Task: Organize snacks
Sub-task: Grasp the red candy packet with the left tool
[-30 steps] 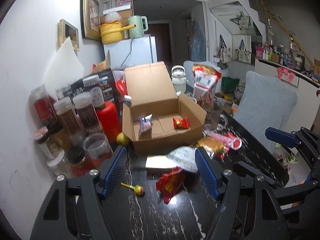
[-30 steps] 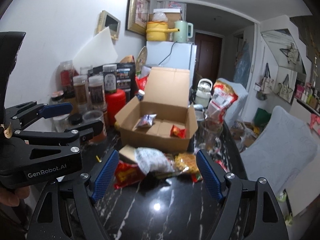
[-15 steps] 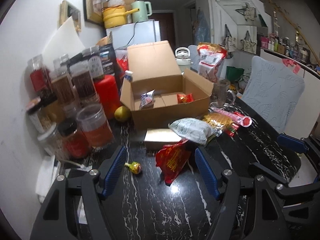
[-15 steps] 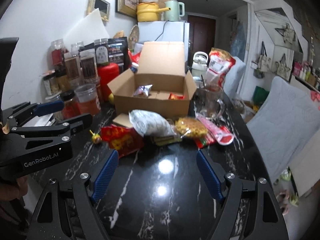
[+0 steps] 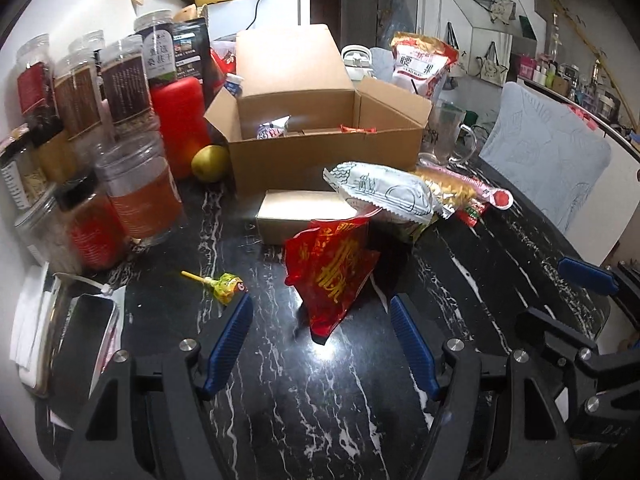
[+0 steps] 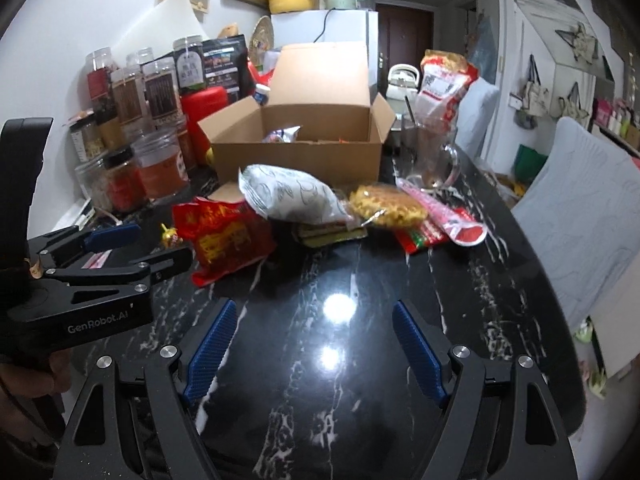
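The left hand-held gripper (image 5: 320,334) hovers low over a black marble-patterned bench (image 5: 320,408), its blue-padded jaws spread wide and holding nothing. Between and just ahead of its fingertips lies a red snack packet with gold lettering (image 5: 334,270), one corner reaching toward the camera. Just left of the packet, near the left fingertip, rests a lollipop in a yellow-green wrapper (image 5: 224,282). The right hand-held gripper (image 6: 312,340) is likewise released and empty above bare bench, well short of the snacks.

Behind the red packet a small closed kraft box (image 5: 300,216) sits on the bench, with a white puffed snack bag (image 5: 384,192) lying partly over its right end. To the bag's right lies a clear pack of yellow noodle snack (image 6: 386,200), and beside that a pink-and-red pouch (image 6: 452,220). A stack of flat dark packs (image 6: 332,232) lies under the white bag's front edge.

Farther back stands the open cardboard box (image 5: 320,160), lid flap upright, with a small silver-blue packet (image 5: 272,130) and a red wrapper (image 5: 358,129) inside. A yellow fruit (image 5: 210,164) sits just beside the box's left corner, next to a red canister (image 5: 180,120) and a cluster of clear storage jars (image 5: 136,192). A glass mug (image 6: 432,156) stands right of the box.
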Motion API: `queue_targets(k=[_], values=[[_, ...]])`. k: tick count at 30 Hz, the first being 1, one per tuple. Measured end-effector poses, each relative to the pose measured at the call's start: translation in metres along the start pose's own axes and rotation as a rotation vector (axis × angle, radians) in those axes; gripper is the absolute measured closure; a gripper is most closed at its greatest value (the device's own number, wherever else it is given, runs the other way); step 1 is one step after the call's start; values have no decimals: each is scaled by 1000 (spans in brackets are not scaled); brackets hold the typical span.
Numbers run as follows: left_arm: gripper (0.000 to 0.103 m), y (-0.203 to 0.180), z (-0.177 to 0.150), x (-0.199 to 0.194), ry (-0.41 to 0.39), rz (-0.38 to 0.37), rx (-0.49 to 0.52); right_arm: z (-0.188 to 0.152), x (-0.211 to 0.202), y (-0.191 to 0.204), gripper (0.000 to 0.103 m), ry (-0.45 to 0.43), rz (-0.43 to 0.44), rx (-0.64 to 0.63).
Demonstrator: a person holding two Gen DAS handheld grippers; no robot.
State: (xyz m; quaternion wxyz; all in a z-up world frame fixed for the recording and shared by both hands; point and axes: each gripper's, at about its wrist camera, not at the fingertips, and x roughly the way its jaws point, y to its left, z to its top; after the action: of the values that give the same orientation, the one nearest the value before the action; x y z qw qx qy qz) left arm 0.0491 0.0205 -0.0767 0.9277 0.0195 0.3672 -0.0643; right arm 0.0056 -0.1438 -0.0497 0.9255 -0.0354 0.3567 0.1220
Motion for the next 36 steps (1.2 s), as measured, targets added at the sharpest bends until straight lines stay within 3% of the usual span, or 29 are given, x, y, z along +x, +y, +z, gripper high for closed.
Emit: queue_targets(k=[6, 16, 20, 24, 29, 30, 33, 36], values=[[32, 8, 3, 16, 41, -80, -68, 4, 15, -7, 22, 19, 10, 15], [32, 11, 21, 51, 98, -111, -78, 17, 41, -23, 22, 78, 27, 33], [32, 11, 26, 65, 105, -88, -73, 22, 48, -31, 22, 89, 24, 37], [32, 11, 27, 80, 139, -140, -92, 24, 57, -37, 22, 108, 28, 51], [32, 4, 28, 92, 147, -135, -68, 26, 67, -43, 22, 128, 33, 64], [33, 3, 27, 93, 149, -128, -71, 26, 68, -44, 22, 131, 33, 66], [49, 3, 25, 94, 136, -86, -64, 26, 73, -46, 22, 144, 39, 73], [53, 5, 22, 93, 128, -84, -66, 27, 77, -46, 22, 153, 44, 81]])
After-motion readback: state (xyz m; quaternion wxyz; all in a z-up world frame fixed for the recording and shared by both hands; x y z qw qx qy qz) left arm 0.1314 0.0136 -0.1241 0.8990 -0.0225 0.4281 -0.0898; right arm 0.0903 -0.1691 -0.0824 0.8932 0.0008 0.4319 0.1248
